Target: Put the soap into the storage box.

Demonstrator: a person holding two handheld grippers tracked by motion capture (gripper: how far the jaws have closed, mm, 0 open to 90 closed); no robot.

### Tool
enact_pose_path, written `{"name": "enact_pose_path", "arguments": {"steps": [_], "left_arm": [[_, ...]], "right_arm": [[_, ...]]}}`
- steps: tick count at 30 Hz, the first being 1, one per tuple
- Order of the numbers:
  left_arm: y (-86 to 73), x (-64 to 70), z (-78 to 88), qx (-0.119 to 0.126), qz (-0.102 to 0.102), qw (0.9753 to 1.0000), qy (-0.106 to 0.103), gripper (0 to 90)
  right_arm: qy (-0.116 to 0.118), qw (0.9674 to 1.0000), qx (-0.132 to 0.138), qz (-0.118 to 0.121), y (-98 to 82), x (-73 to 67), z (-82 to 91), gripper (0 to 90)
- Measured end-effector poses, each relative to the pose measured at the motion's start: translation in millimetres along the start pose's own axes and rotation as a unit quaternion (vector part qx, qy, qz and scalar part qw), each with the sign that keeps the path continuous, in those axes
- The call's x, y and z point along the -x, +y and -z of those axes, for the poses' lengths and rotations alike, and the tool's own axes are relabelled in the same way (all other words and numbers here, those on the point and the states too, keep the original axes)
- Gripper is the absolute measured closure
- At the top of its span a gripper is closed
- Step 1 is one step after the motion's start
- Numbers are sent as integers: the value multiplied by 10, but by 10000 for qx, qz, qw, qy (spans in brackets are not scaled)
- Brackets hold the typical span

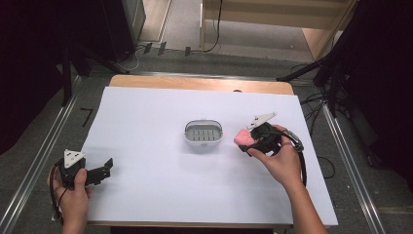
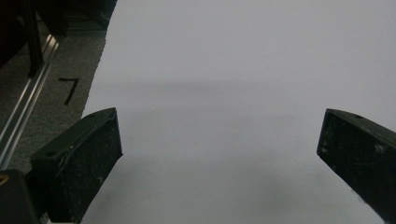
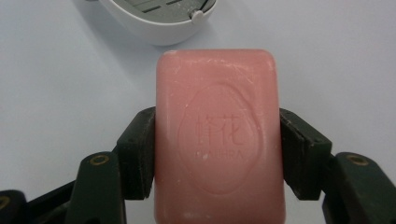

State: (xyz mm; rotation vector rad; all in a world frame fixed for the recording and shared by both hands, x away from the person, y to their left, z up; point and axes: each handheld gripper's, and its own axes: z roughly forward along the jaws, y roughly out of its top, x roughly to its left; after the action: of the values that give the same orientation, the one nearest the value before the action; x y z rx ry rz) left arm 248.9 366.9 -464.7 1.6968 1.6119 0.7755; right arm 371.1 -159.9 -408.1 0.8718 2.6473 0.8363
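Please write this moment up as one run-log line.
right gripper: shut on pink soap | soap dish: empty, just ahead | left gripper: open, idle

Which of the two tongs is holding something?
The right tongs: its jaws are closed on the long sides of a pink rectangular soap bar, beside the white oval soap dish. The left tongs are open, with nothing between them.

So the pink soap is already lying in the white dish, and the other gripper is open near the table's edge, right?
Not quite. The pink soap is not in the white dish yet: the right gripper holds it clamped beside the dish, as the right gripper view shows. The left gripper is indeed open near the table's edge.
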Motion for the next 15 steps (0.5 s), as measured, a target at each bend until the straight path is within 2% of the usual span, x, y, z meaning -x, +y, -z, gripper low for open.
{"name": "enact_pose_path", "arguments": {"steps": [9,15], "left_arm": [[-1,-1,0,6,0,10000,-15,1],[0,0,0,-5,-2,10000,-2,1]], "right_arm": [[111,9996,130,207,85,-1,-36,386],[141,9991,116,388,145,-31,-77,386]]}}
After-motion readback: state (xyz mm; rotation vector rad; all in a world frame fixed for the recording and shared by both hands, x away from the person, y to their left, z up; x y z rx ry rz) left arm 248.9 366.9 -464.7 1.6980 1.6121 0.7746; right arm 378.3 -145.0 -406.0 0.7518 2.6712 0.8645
